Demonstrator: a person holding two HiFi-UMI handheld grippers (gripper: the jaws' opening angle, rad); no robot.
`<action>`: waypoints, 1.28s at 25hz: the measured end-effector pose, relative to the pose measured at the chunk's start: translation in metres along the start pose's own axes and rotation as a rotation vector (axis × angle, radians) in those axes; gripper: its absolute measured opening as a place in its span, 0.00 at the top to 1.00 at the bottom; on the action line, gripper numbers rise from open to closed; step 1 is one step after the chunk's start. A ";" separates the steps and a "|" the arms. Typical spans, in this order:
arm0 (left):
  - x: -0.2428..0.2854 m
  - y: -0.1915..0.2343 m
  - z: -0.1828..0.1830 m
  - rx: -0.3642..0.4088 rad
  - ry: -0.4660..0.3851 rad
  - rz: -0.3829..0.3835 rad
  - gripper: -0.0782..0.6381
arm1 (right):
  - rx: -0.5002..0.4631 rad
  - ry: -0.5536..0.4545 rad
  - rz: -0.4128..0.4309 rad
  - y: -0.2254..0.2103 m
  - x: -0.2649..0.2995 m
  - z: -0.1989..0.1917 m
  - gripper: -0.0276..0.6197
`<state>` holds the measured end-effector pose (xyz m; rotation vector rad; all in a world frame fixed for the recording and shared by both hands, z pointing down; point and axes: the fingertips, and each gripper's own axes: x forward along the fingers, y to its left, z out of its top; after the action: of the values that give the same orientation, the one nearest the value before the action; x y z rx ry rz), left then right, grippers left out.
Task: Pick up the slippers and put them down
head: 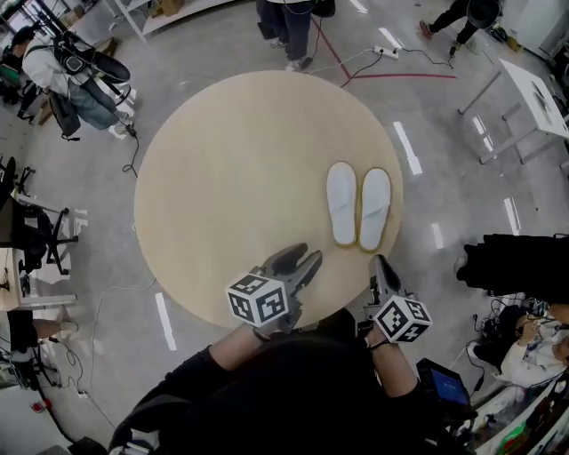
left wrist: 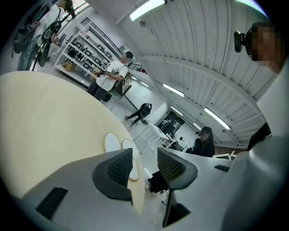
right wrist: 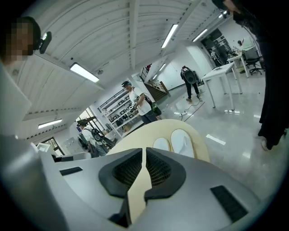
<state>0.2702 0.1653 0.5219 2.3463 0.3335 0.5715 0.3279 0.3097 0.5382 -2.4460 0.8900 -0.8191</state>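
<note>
risk, right gripper: the right gripper (head: pixel 382 267) has its jaws pressed together on nothing. if it reaches the slippers (head: pixel 358 206) that way, it would likely shove them instead of taking hold.
risk, pair: the two slippers lie side by side and touching. a pinch on one could drag the other askew or nudge it toward the near right rim.
risk, thin sole: they look flat and soft. a jaw coming in too high may slip over the edge, and one too low may scrape the table top.
room: an open workshop with a polished grey floor (head: pixel 444 133), strip lights reflected in it, a red tape line (head: pixel 400 75), a power strip (head: pixel 387 51) on a cable, white desks (head: pixel 533 98), and people standing (head: pixel 289 27) beyond the far rim.
surface: a round table (head: pixel 231 178), pale wood, matt and bare apart from the slippers.
slippers: white with a tan rim, soles down, on the right half of the table, closer to the rim than to the middle, just ahead of the right gripper.
left gripper: the left gripper (head: pixel 300 259) is over the near rim, jaws spread, nothing between them.
</note>
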 end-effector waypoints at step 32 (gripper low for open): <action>0.261 0.137 -0.012 -0.088 0.154 0.291 0.63 | -0.069 0.367 0.002 -0.170 0.210 0.017 0.76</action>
<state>0.5020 0.1722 0.7039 2.2854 0.0332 0.8904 0.5446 0.2909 0.6997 -2.3914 1.0620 -1.2838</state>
